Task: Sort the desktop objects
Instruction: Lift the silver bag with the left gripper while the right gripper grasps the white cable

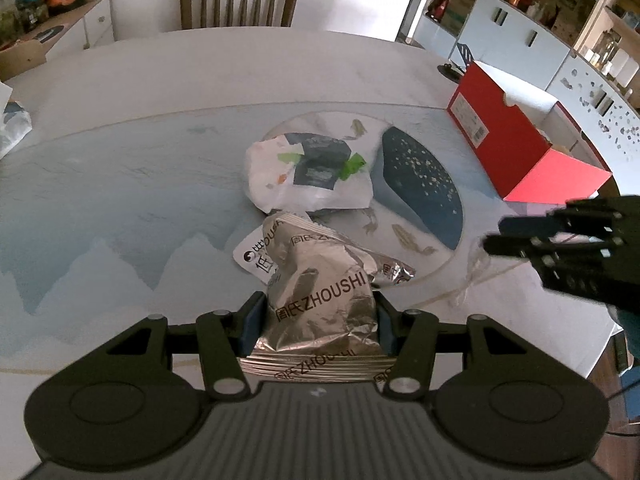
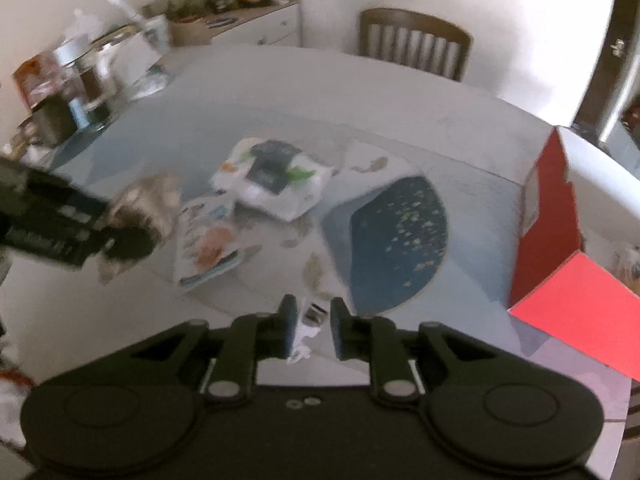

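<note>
Here, in the left wrist view, the left gripper [image 1: 320, 320] is clamped on a crumpled silver snack bag [image 1: 320, 284], both fingers pressed against its sides, held low over the table [image 1: 120, 184]. Just beyond lie a flat white packet [image 1: 256, 254], a white pouch [image 1: 300, 168] and a dark blue mat [image 1: 420, 184]. A red box [image 1: 516, 136] stands open to the right, and the right gripper [image 1: 496, 236] reaches in from that side. A wooden chair [image 1: 240, 4] sits at the far edge.

In the blurred right wrist view, the right gripper [image 2: 314, 320] has its fingers narrowly apart around a small white scrap [image 2: 308, 320]; I cannot tell whether they grip it. The left gripper [image 2: 120, 236] carries the bag at left.
</note>
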Demonstrator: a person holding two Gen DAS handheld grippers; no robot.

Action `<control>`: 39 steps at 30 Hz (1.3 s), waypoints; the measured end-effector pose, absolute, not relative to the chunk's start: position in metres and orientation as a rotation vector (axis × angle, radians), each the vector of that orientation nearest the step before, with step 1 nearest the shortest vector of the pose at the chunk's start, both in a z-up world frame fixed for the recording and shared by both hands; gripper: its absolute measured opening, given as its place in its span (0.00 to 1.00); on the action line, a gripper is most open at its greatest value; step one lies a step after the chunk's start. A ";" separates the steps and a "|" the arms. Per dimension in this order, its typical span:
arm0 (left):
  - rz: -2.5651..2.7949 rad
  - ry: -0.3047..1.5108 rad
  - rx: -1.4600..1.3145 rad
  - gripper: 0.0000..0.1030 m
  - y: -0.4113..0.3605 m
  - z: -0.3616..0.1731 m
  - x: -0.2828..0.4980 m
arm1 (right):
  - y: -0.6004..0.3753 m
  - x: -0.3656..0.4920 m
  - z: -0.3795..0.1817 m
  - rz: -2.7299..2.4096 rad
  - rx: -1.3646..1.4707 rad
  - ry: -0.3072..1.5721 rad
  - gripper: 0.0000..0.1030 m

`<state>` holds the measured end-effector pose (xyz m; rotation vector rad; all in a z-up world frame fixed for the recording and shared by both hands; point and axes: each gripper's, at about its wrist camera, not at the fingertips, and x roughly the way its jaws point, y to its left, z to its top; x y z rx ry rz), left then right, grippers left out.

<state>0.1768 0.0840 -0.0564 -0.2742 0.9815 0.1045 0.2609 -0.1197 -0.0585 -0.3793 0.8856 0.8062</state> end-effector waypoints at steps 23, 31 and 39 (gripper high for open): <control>0.108 1.000 -0.291 0.53 0.087 -0.063 0.168 | -0.099 0.270 -0.115 0.704 -0.353 1.084 0.34; 0.083 1.017 -0.289 0.53 0.083 -0.063 0.169 | -0.103 0.270 -0.113 0.685 -0.350 1.086 0.10; 0.059 1.016 -0.276 0.53 0.076 -0.060 0.174 | -0.118 0.268 -0.097 0.690 -0.312 1.079 0.10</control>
